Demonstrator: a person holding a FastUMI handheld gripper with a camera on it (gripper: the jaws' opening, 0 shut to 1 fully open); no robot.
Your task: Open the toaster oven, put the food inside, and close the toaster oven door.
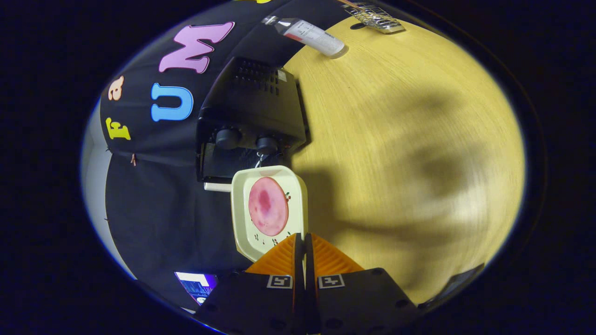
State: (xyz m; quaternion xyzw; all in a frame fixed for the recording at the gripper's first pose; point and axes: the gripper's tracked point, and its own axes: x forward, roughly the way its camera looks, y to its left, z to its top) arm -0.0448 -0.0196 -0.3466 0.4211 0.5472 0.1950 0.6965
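Observation:
A cream square plate (242, 218) carries a round pink slice of food (267, 206). My gripper (303, 236) is shut on the plate's near rim, with both fingers pressed together on that edge, and holds it up just ahead of me. Right beyond the plate stands the black toaster oven (251, 100) on the wooden table (396, 139), its two dark knobs (228, 138) facing me. A pale bar (217, 187) sticks out at the oven's front beside the plate. Whether the oven door is open I cannot tell, since the plate covers part of the front.
A bottle with a white label (311, 35) lies on the table beyond the oven. A wire rack (375, 16) sits at the table's far edge. Black cloth wall runs beside the oven. A lit screen (195, 282) shows near my fingers' base.

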